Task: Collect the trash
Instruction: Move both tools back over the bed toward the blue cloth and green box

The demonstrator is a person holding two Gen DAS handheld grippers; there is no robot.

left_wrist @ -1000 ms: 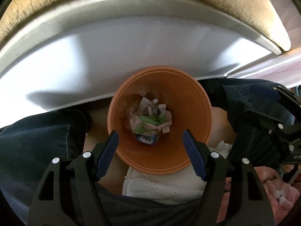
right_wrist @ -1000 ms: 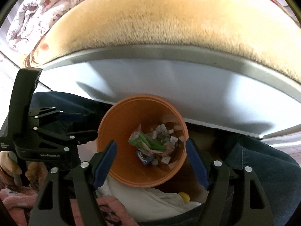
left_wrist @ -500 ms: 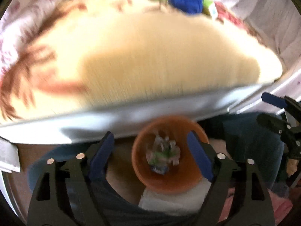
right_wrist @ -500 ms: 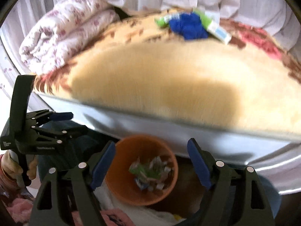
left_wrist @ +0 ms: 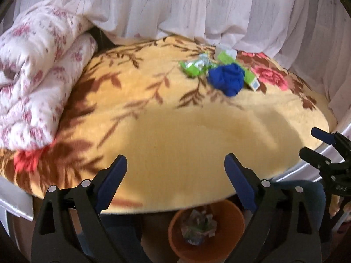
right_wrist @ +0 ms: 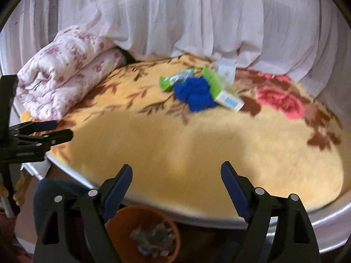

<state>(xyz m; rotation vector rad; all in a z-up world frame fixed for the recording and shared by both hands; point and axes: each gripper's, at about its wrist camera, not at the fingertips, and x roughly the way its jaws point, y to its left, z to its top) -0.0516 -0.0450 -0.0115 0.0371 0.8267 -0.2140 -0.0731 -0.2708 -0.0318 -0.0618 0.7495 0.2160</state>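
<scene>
Trash still to be collected lies in a small cluster at the far side of the bed: a crumpled green wrapper point(left_wrist: 193, 66), a blue crumpled wad point(left_wrist: 228, 80) touching it, and a green-and-white carton point(right_wrist: 223, 91) tucked partly under the wad. They rest on the yellow floral blanket point(left_wrist: 175, 131), near the white curtain point(left_wrist: 197, 11) and well apart from both grippers.

A second ago both cameras looked almost straight down into the orange bin point(left_wrist: 207, 232), which filled the middle of each view. Now the bin sits low at the bottom edge of both views, below the bed's edge, with scraps already inside it, and the bed top has come into sight. That shift suggests a drop into the bin has finished and both hands are rising and tilting up toward the next pieces.

The left gripper point(left_wrist: 175, 184) has nothing between its blue pads and its jaws are opening wider. The right gripper point(right_wrist: 176, 191) is likewise empty with its jaws opening. A folded floral quilt point(right_wrist: 65, 70) lies at the left of the bed, clear of the cluster. The likely next step is a reach across the blanket.
</scene>
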